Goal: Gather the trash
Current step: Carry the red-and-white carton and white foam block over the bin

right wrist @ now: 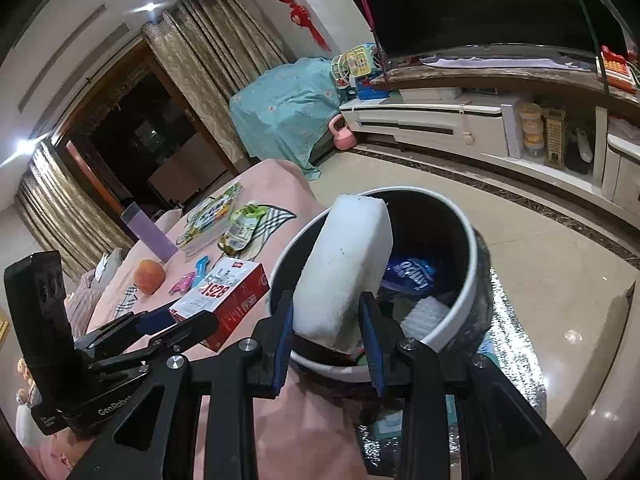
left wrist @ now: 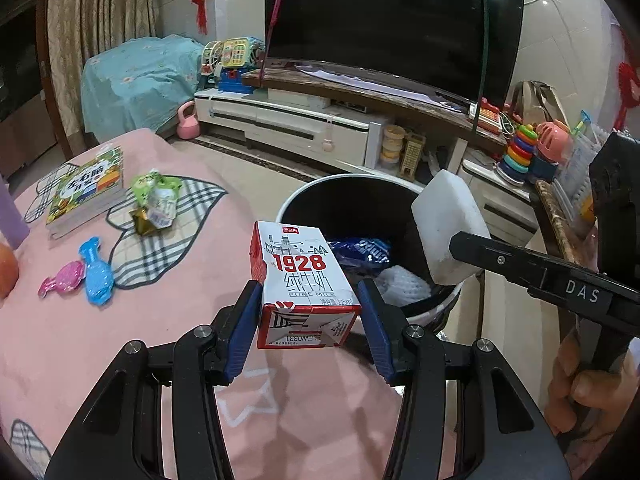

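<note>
Left wrist view: left claw [left wrist: 308, 312] clamped on a milk carton [left wrist: 302, 280], held at the near rim of the trash bin [left wrist: 304, 196], ready for dropping.

Right wrist view: right claw [right wrist: 328, 334] gripping a white foam block [right wrist: 344, 268] above the bin's opening; wrappers [right wrist: 240, 228] remaining far left on the pink-covered desk [right wrist: 280, 184].

The left gripper [left wrist: 308, 320] clamps a red-and-white milk carton [left wrist: 302, 280] beside the trash bin [left wrist: 304, 196], while the right gripper [left wrist: 460, 248] holds a white foam block [left wrist: 448, 224] above the bin
</note>
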Tool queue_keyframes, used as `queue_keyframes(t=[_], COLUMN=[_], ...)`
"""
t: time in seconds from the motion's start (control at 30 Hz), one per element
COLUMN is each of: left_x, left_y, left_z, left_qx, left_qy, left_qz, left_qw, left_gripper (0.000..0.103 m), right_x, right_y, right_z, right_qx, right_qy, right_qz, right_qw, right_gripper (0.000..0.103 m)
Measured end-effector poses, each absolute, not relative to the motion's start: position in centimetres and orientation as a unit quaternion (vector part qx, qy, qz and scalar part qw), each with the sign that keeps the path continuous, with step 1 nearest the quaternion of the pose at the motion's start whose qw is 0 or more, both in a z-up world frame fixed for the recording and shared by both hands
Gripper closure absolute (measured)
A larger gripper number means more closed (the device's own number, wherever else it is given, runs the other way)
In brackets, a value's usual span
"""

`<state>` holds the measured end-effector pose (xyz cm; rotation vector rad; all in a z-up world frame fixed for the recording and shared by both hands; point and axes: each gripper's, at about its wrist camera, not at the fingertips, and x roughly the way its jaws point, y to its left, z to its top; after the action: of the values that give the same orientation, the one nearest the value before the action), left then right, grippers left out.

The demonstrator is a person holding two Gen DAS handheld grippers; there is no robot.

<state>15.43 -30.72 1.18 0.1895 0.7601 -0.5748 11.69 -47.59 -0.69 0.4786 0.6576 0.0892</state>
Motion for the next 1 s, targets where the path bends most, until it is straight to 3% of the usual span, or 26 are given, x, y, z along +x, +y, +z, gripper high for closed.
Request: queue_keyframes(t=[1.0], left_x=[17.9], left_y=[-33.8], left_z=[0.6], left_qx=[0.099], left_qy=[0.377], left_qz=[-0.298], left_qw=[0.871], left_gripper=[0.054], right_x=[14.6], right_y=[-49.9], right_z=[-1.3], right_qx=[0.222], right_qy=[0.352], right_qz=[0.028], right_qw=[0.909], right_gripper=[0.071])
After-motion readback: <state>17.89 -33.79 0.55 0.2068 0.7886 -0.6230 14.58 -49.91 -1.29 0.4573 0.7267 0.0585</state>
